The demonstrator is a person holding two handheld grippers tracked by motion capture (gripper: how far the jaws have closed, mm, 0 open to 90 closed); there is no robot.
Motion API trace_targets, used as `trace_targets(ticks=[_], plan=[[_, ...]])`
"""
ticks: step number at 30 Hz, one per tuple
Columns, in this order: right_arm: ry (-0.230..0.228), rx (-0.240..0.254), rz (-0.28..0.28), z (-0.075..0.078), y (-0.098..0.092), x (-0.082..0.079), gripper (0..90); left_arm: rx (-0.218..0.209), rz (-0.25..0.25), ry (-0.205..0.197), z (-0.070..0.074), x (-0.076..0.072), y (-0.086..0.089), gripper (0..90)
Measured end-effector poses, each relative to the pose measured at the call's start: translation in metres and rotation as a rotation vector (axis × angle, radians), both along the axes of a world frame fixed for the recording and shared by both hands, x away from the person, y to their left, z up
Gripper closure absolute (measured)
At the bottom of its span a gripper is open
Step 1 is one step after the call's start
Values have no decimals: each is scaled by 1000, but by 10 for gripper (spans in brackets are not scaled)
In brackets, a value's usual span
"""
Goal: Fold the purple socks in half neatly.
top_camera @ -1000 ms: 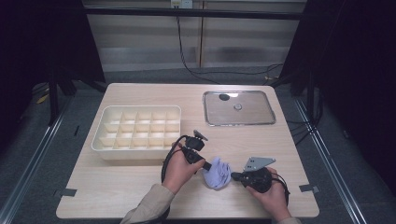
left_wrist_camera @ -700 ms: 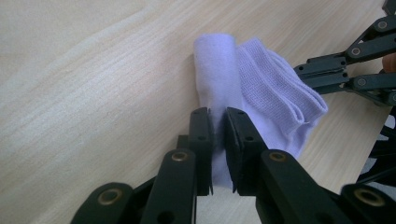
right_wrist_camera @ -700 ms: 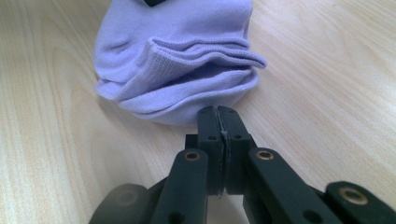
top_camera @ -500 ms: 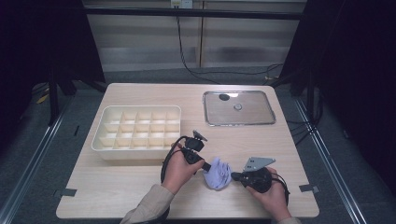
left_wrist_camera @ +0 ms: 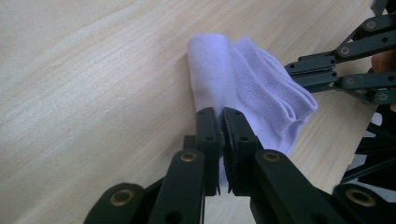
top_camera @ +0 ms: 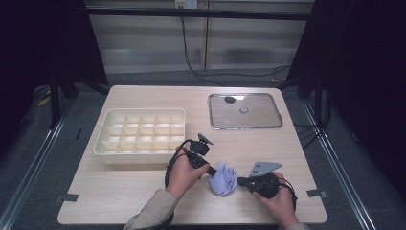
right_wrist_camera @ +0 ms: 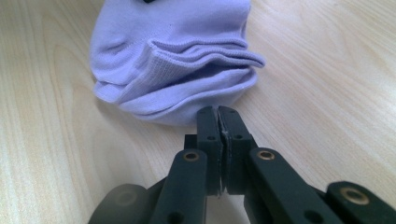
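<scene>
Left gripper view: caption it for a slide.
Black tongs pinch a folded lavender knit sock on the pale wooden table.

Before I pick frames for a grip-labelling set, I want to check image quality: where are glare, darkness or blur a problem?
High view: the surroundings are very dark, the table is evenly lit, and the metal tray reflects light. Left gripper view: the sock is sharp, while the near linkages of the left tongs are soft. Right gripper view: the base of the right tongs blurs, the sock's folds stay crisp.

A recording lab: bare wooden table (top_camera: 143, 191) on black metal framing (top_camera: 201, 13), dark curtains around.
</scene>
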State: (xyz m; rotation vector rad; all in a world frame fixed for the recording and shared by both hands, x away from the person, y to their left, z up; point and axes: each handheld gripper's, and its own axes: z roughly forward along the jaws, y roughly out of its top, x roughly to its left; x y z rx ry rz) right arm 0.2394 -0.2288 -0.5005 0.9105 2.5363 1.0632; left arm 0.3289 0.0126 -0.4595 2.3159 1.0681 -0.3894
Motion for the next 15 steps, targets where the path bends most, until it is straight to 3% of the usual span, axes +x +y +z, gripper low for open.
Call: trace_targets(ticks=[10, 15], plan=[[2, -5, 22, 1, 1, -1, 892, 2, -11, 3, 6, -1, -1, 858], [11, -6, 24, 1, 3, -2, 894, 1, -17, -15, 9, -3, -4, 859]])
